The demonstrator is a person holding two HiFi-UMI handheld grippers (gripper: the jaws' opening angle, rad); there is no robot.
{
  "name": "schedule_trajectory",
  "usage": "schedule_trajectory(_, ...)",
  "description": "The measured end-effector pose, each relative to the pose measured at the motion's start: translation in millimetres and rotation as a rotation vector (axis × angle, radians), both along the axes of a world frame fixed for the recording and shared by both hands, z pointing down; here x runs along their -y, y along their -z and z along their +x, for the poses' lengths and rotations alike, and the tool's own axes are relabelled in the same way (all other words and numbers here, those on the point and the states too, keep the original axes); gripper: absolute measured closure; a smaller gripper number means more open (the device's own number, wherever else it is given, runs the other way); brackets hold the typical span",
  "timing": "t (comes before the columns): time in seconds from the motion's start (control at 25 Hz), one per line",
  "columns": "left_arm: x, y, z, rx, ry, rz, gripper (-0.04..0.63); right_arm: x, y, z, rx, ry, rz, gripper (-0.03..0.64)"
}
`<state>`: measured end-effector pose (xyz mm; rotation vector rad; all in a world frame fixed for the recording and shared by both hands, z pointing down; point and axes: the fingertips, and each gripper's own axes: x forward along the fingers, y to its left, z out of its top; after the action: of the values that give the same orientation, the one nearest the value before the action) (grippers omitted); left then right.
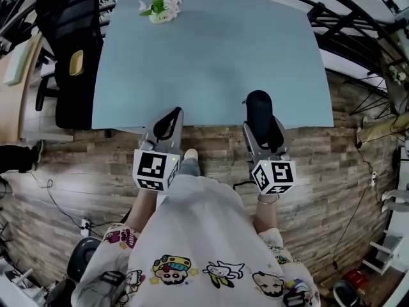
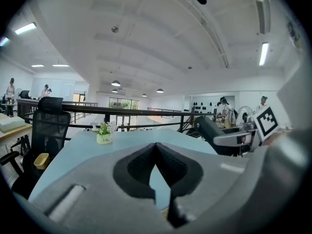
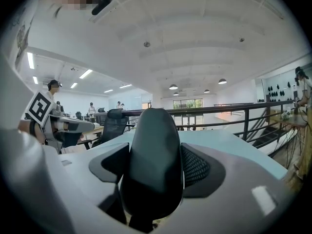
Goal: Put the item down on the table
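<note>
A black, smooth, oval item (image 1: 258, 105) is clamped between the jaws of my right gripper (image 1: 263, 130), just above the front edge of the light blue table (image 1: 211, 56). In the right gripper view the item (image 3: 152, 165) stands upright and fills the gap between the two dark pads (image 3: 195, 167). My left gripper (image 1: 170, 121) hovers beside it at the same table edge. Its jaws meet at their tips with nothing between them (image 2: 156, 147). The held item (image 2: 214, 133) also shows at the right in the left gripper view.
A small white pot of flowers (image 1: 160, 8) stands at the table's far left. A black office chair (image 1: 70, 56) with a yellow object on it is left of the table. A black railing (image 1: 358, 24) runs behind and to the right. Wooden floor lies below.
</note>
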<state>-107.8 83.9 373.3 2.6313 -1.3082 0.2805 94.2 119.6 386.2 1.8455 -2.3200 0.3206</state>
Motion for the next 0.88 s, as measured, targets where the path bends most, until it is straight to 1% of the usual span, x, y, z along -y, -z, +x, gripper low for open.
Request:
schedule_trajectory(0.24,6,-11,-3,0.001,-0.026,-0.027,0.597,-1,-8,-6,-0.01,-0.023,-0.027,0.279)
schedule_trajectory(0.48,15,-18,6,0.005,-0.03,-0.052,0.597,6,-14,7,-0.014,-0.028,-0.059,0.279)
schedule_trajectory(0.72,41,-27,15,0.014,0.017,-0.071,0.597,43,-25,20,-0.005,0.018,-0.082,0.279)
schedule_trajectory(0.88,74,-25,26,0.017,0.043,-0.065,0.597,83,-27,28,-0.011,0.056,-0.078,0.279)
